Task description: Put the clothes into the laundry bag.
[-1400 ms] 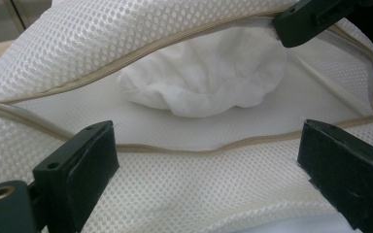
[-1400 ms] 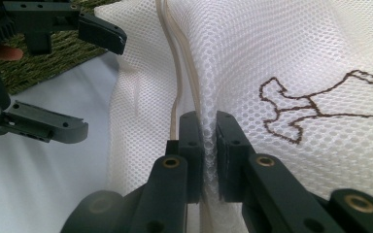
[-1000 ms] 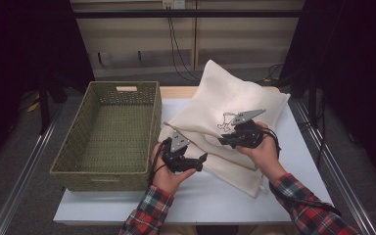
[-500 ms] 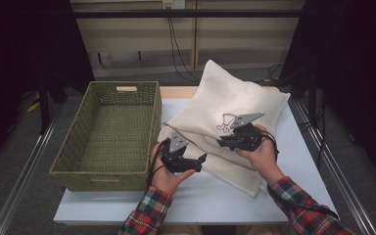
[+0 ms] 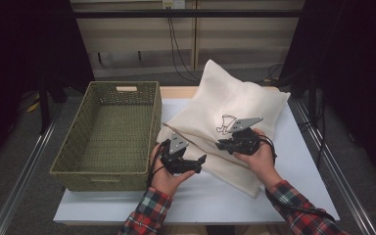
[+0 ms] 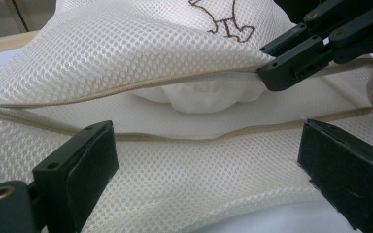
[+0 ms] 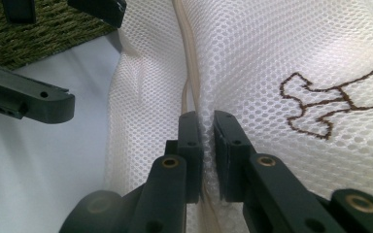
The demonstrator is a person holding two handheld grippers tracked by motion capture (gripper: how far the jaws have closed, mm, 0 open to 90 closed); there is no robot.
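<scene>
While the white mesh cover [image 5: 225,122] lies on the desk [image 5: 298,166] just beside the green woven basket [image 5: 112,132], its upper tan-piped edge [image 7: 194,97] is pinched by the closed fingers of the right gripper [image 7: 208,155], beside the brown embroidered figure [image 7: 328,109]. White filling [image 6: 204,94] is seen through the gap between the two edges. The left gripper [image 6: 204,179] is held at the cover's lower edge, its fingers [image 6: 77,170] spread open, nothing gripped
</scene>
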